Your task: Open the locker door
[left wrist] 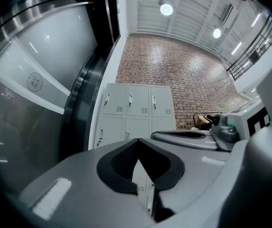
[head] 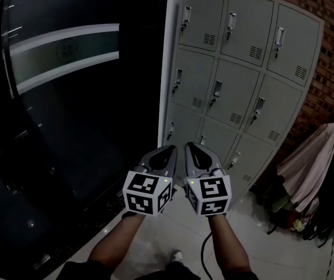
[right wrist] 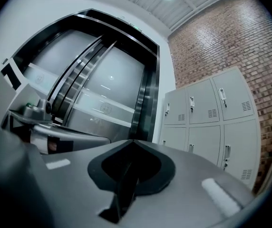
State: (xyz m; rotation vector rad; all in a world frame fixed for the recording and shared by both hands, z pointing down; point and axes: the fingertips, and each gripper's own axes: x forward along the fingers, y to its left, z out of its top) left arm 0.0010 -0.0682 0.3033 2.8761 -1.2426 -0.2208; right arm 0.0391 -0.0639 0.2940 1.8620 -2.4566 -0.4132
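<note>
A grey bank of lockers (head: 231,92) stands ahead against a brick wall, with every door closed and a small latch handle (head: 216,90) at each door's left edge. I hold both grippers side by side low in front of it, well short of the doors. In the head view the left gripper (head: 170,149) and the right gripper (head: 188,146) both point at the bottom row. The left gripper (left wrist: 138,139) has its jaw tips together with nothing between them, and the lockers (left wrist: 138,101) show beyond. The right gripper (right wrist: 132,140) is shut and empty too, with the lockers (right wrist: 212,113) to its right.
A dark curved glass wall (head: 62,86) with a pale band runs along the left of the lockers. A rack of hanging clothes (head: 310,162) and bags stands at the right by the brick wall (head: 330,16). Pale floor tiles (head: 173,226) lie below my arms.
</note>
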